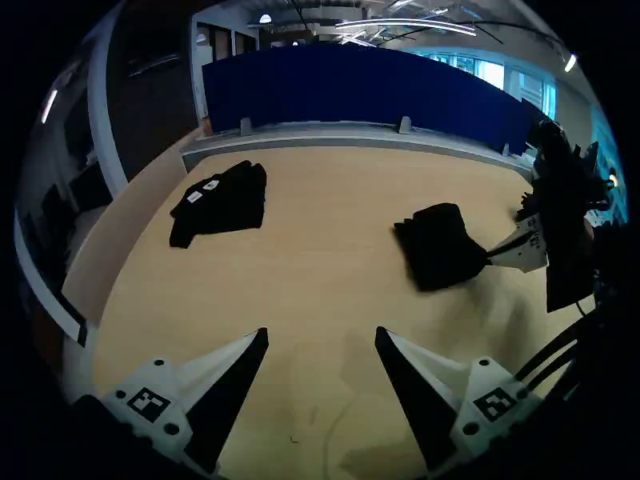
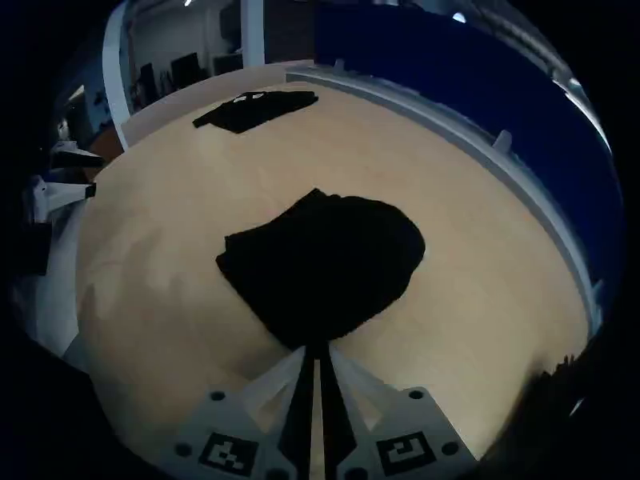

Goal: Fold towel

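- The right gripper (image 2: pixel 318 349) is holding its jaws closed to a thin slit, the black tips pinching the near edge of the towel (image 2: pixel 324 256).
- The left gripper (image 1: pixel 320 334) is keeping its jaws wide open above bare tabletop (image 1: pixel 320 264), gripping nothing.
- Each gripper's two fingers are tapering to points, white plastic outside and black inside, and each finger is carrying one square black-and-white marker (image 1: pixel 150 402).
- The towel is lying folded into a soft, rounded black bundle of matte cloth, out on the tabletop, one corner drawn out towards the right gripper.
- One second black cloth (image 1: pixel 220 204) is lying flat and well apart from the towel, nearer the far edge; it is showing two small white tags, their writing too small to read.
- The tabletop is looking smooth and pale, with a light wood grain.
- A long blue partition (image 1: pixel 360 84) is standing along the far edge.
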Demonstrator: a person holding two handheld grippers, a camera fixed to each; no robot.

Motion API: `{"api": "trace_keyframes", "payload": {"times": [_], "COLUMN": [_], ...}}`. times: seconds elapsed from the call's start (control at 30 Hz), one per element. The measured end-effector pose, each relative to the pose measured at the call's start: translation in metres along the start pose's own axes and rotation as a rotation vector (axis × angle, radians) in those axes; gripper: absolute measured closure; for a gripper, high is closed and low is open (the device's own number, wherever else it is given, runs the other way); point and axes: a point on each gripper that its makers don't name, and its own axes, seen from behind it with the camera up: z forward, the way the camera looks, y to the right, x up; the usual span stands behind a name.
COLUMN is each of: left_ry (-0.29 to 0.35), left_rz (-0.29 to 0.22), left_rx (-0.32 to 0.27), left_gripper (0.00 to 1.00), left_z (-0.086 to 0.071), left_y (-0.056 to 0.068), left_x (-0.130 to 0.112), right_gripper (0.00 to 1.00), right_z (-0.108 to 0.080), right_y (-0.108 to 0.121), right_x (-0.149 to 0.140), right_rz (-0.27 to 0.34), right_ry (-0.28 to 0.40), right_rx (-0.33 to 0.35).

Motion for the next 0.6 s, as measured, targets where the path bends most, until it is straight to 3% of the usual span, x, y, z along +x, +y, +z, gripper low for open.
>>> {"api": "trace_keyframes", "payload": {"times": [0.3,0.6], "left_ry": [0.004,0.023], "left_rz": [0.008,0.016], "left_rx": [-0.009,-0.024], "left_gripper": [0.0,0.0], "left_z": [0.001,0.002], "left_y": [0.005,0.01], "left_x": [0.008,0.018], "right_gripper": [0.95,0.95], "right_z": [-0.025,-0.067], "right_y": [0.019,0.041], "right_x": [0.042,0.093], "right_rz": [-0.04,-0.063], "right_ry": [0.053,0.13], "right_rx": [-0.024,-0.056]}}
